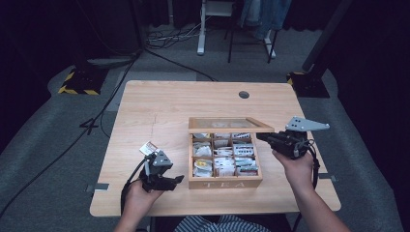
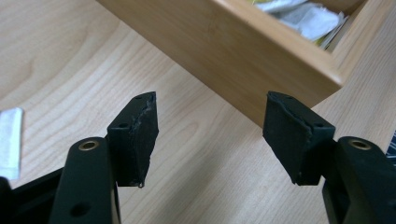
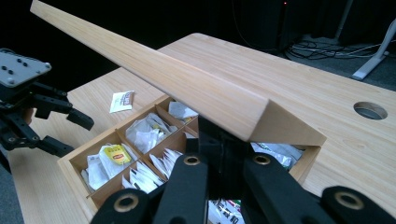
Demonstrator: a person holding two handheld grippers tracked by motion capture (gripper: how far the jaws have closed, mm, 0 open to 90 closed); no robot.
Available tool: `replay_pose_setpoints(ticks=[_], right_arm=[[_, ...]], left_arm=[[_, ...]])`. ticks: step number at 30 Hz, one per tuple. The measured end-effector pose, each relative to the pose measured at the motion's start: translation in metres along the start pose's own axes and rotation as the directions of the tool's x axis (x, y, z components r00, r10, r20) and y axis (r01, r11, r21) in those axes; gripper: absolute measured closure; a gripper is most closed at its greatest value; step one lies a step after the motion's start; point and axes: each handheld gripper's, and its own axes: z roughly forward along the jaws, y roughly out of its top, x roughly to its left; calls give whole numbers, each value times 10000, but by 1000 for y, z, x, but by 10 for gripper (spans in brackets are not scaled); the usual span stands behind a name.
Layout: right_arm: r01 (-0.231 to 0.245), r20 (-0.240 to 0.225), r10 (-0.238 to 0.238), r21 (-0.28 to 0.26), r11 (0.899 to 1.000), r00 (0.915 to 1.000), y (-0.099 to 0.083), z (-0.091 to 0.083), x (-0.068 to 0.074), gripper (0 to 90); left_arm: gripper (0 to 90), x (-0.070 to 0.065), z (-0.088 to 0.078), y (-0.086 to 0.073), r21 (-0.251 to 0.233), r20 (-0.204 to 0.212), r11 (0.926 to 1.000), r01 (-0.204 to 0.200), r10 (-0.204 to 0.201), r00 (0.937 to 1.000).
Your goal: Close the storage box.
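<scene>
On the middle of the wooden table [image 1: 159,104] stands a wooden tea box [image 1: 225,181] with "TEA" on its near wall, its compartments packed with tea bags. The table is the largest thing in the high view, and a round cable hole [image 1: 243,94] sits toward its far edge, at about one o'clock from the box.

The box's lid [image 1: 230,124] is raised off the compartments, hinged along the far side, its front edge lifted. The right gripper [image 1: 265,137] comes in from three o'clock of the box and is clamped on the lid's right corner; in the right gripper view its two black jaws stand close together just under the lid's edge [image 3: 205,100], pressing on the wood.

The left gripper [image 1: 176,180] is at eight o'clock of the box, low over the table and just beside the box's near left corner. In the left gripper view its pads [image 2: 140,135] stand wide apart with nothing between them but bare tabletop, and the box wall [image 2: 224,51] rises just beyond them.

A single white tea bag [image 1: 149,148] lies flat on the table at nine o'clock of the box, well apart from it and beyond the left gripper. One yellow-labelled bag [image 3: 116,155] lies in a near left compartment.
</scene>
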Motion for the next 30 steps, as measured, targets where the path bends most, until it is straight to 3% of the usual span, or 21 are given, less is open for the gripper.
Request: replay_pose_setpoints(ticks=[5, 14, 16, 25, 30], right_arm=[[49, -75, -48, 136, 9999, 10000, -1, -1, 0, 900], [43, -298, -28, 515, 9987, 9996, -2, -2, 0, 900], [72, -241, -58, 611, 9981, 9997, -2, -3, 0, 900], [-86, -369, 123, 986, 9951, 9992, -4, -9, -3, 867], [-167, -413, 215, 1134, 9934, 9989, -3, -10, -2, 844]], left_arm=[[363, 4, 9, -6, 243, 264, 9993, -276, 269, 9993], [351, 16, 22, -18, 730, 90, 9973, 9, -16, 10000], [340, 16, 22, -19, 671, 134, 9977, -5, -4, 9999], [270, 10, 31, -25, -39, -523, 9970, -771, 768, 9957], [250, 13, 33, -29, -466, -418, 9946, -928, 909, 9950]])
